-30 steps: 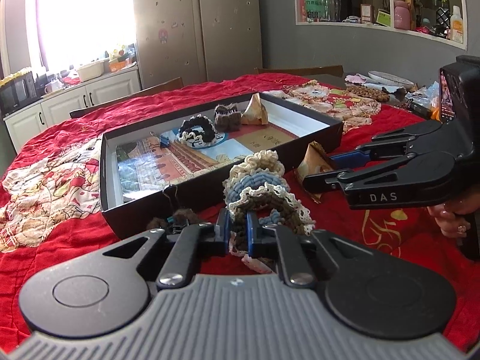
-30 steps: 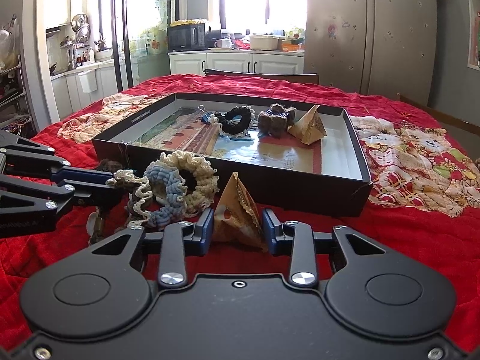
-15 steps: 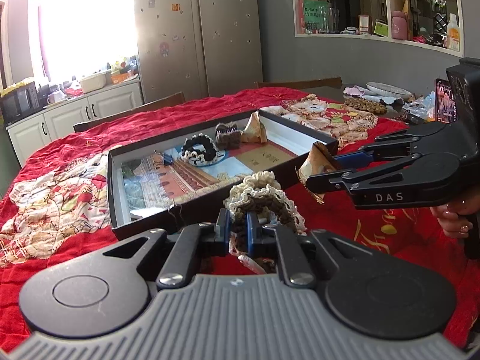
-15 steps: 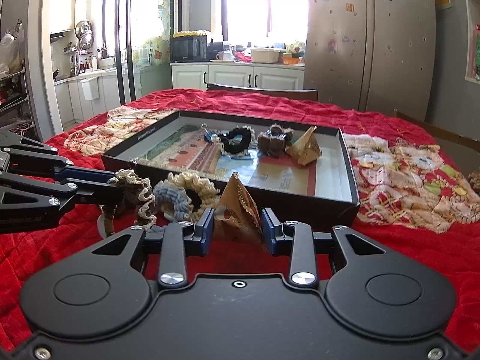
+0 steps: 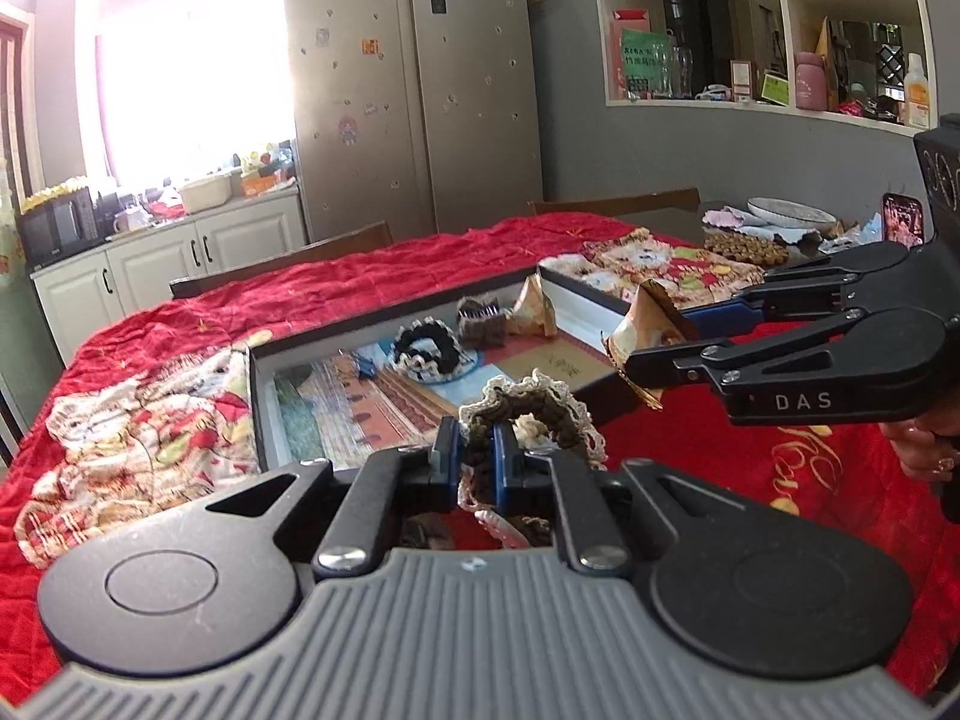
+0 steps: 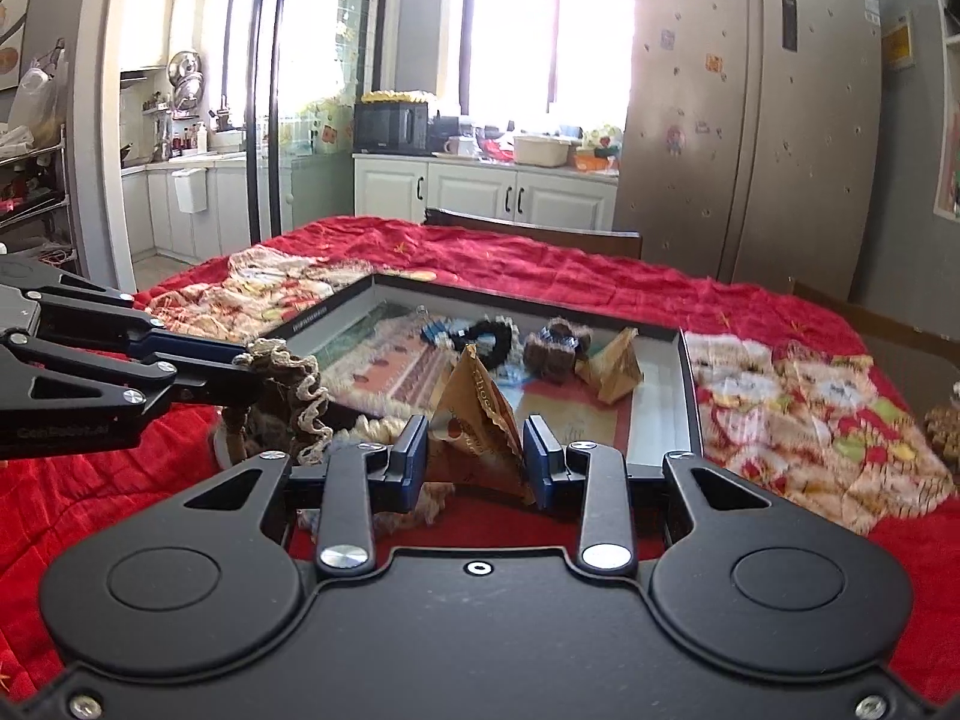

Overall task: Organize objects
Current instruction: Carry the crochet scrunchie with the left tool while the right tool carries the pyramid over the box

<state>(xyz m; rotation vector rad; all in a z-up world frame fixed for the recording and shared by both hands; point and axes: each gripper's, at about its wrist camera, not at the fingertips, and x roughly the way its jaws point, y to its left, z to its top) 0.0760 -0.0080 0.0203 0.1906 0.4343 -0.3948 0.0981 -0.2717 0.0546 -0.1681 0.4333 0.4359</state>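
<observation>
My left gripper (image 5: pixel 477 456) is shut on a brown and cream crocheted scrunchie (image 5: pixel 534 414) and holds it above the red cloth, near the front wall of the black tray (image 5: pixel 261 396). It also shows in the right wrist view (image 6: pixel 294 387). My right gripper (image 6: pixel 477 456) is shut on a gold triangular snack packet (image 6: pixel 477 420), lifted just before the tray (image 6: pixel 690 396); the packet also shows in the left wrist view (image 5: pixel 645 330). Inside the tray lie a black scrunchie (image 6: pixel 492 336), a brown hair clip (image 6: pixel 555 351) and another gold packet (image 6: pixel 612 369).
A cream scrunchie (image 6: pixel 384 426) lies on the red tablecloth (image 6: pixel 108 492) under the grippers. Patterned cloths (image 6: pixel 810 414) lie right and left of the tray. Plates and clutter (image 5: pixel 786 222) sit at the table's far right end. A chair back (image 6: pixel 540 234) stands behind the table.
Both grippers have risen from the table with their loads, the scrunchie and the packet, and moved toward the tray. One cream and blue scrunchie stayed on the cloth.
</observation>
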